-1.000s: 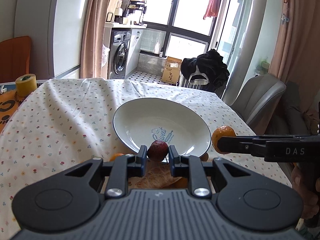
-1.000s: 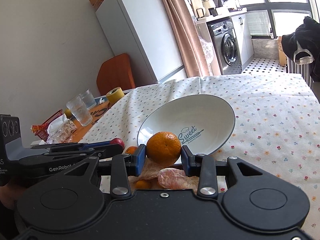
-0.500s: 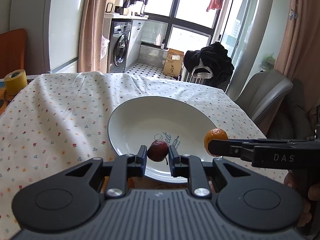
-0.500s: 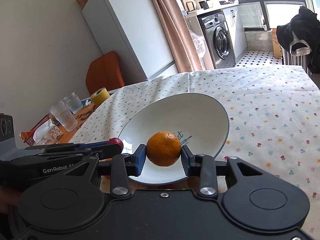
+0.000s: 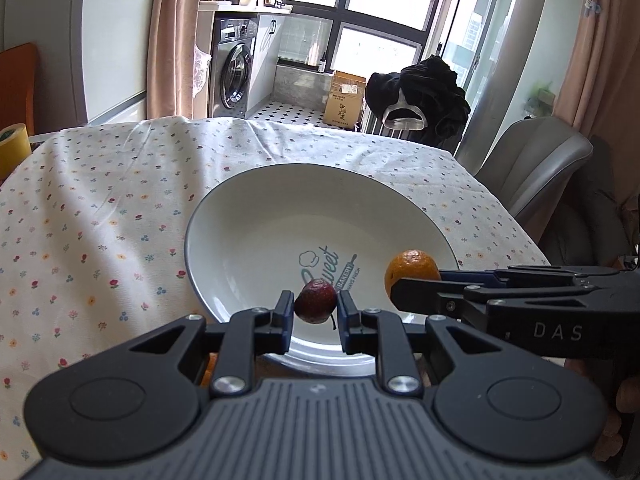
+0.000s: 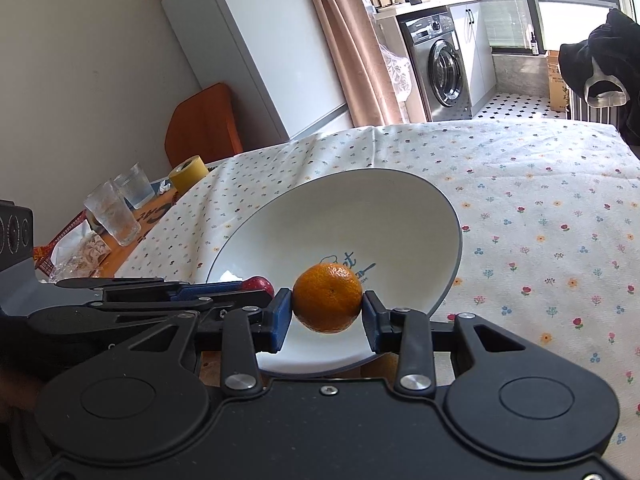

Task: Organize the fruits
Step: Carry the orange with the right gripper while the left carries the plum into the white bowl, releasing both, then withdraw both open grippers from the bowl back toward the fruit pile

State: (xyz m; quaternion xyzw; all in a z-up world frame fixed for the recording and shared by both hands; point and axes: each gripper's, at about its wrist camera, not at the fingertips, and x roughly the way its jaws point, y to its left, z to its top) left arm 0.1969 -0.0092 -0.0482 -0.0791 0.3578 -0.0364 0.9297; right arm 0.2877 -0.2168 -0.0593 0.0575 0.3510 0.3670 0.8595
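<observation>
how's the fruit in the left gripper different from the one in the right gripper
The red fruit in the left gripper is dark red, while the orange in the right gripper is bright orange. The red fruit is clearly smaller, so the left jaws stand closer together than the right. A thin stem shows on the red fruit; none shows on the orange. Both are roundish, clamped between blue pads and held over the white plate.

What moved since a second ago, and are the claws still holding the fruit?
Both claws moved forward over the plate: a second ago the fruits hung at its near rim, above some wrappers; now they hang over its inside. The left claw still grips the red fruit, and the right claw still grips the orange. Nothing was let go. The plate and tablecloth stayed put.
</observation>
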